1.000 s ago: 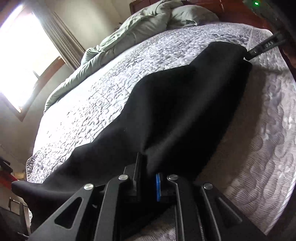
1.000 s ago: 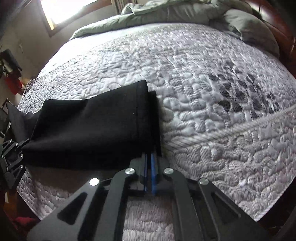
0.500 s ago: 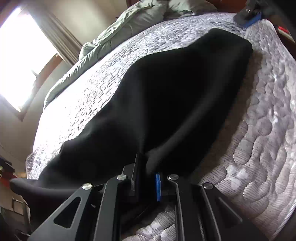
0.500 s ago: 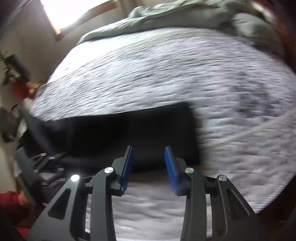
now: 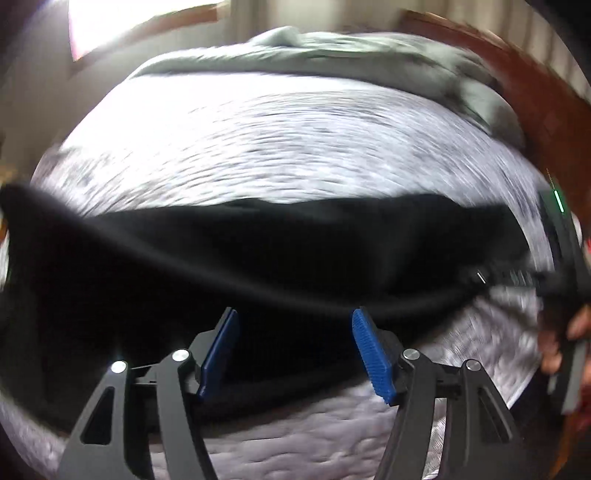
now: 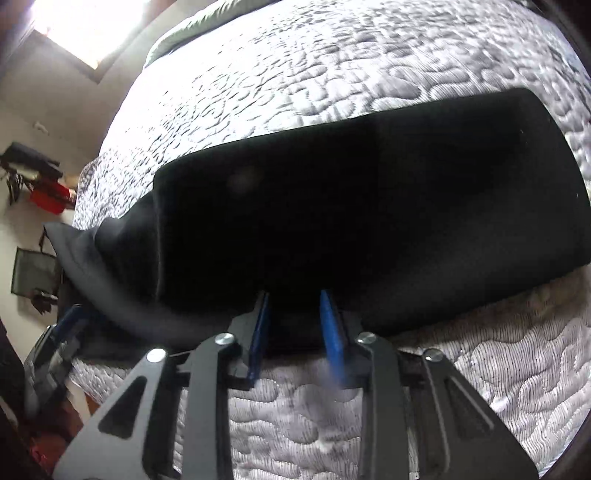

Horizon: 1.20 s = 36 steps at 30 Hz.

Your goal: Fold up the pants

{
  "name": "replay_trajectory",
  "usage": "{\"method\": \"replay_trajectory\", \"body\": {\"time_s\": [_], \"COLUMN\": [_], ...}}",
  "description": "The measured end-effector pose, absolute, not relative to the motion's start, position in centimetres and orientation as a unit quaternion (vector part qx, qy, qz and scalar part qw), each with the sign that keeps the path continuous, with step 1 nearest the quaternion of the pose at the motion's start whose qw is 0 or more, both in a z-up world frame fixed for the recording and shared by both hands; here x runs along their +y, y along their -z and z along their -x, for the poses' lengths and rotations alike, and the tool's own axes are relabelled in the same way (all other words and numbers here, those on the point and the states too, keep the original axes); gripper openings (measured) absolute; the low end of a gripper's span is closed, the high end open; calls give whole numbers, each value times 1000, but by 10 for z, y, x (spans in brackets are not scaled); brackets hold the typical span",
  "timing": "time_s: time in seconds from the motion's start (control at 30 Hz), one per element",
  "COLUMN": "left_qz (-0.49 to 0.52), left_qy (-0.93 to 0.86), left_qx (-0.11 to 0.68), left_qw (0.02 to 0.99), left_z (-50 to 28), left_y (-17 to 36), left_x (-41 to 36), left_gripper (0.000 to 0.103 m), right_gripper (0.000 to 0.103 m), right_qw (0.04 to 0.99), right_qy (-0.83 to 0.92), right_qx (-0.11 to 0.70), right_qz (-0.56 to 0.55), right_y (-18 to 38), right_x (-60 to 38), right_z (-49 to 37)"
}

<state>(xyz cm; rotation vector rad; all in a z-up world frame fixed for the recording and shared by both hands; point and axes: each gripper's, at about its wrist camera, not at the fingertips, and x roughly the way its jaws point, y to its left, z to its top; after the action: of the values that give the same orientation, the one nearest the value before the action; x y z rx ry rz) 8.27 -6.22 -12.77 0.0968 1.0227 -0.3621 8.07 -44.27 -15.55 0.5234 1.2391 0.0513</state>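
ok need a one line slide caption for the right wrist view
Right gripper open at the near edge of the black pants, which lie folded on the grey quilted bedspread.

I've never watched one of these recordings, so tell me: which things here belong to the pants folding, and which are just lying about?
Part of the job:
black pants
left gripper, open
right gripper, open
quilted bedspread under the pants

Just there:
green comforter
window
wooden headboard
red item beside the bed
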Motion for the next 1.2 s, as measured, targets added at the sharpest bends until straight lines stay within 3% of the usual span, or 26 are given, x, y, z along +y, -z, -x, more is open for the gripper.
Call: {"method": "replay_trajectory", "body": {"time_s": [0.17,0.33,0.4,0.47,0.57,0.73,0.8,0.83,1.1,1.2], "left_qz": [39,65,78,109,173,148,148,152,179,201], "left_qy": [143,105,92,91,97,91,81,72,67,81], "left_qx": [545,596,610,622,607,495,469,458,438,448], "left_qw": [825,794,783,770,770,852,867,873,878,867], "left_z": [-140,-175,-184,-183,-161,-90,-60,-43,-6,-5], "left_y": [128,143,150,161,168,143,145,150,184,179], "left_x": [-16,-2,5,17,37,39,38,39,45,62], "left_gripper": [75,80,71,18,12,11,11,10,10,25], "right_gripper": [20,20,20,20,20,22,41,44,42,45], "right_qw": [776,781,783,783,784,784,791,800,791,792], "right_qy": [-21,-10,-6,-5,-7,-6,4,5,-122,-104], "right_qx": [572,584,587,587,588,597,597,591,596,601], "right_qz": [-265,-219,-205,-205,-200,-171,-133,-107,-57,-40], "right_y": [158,153,153,154,154,149,138,130,124,142], "right_x": [-453,-434,-427,-424,-419,-403,-385,-370,-240,-220], "right_z": [-83,-87,-89,-88,-90,-96,-98,-97,-101,-104]}}
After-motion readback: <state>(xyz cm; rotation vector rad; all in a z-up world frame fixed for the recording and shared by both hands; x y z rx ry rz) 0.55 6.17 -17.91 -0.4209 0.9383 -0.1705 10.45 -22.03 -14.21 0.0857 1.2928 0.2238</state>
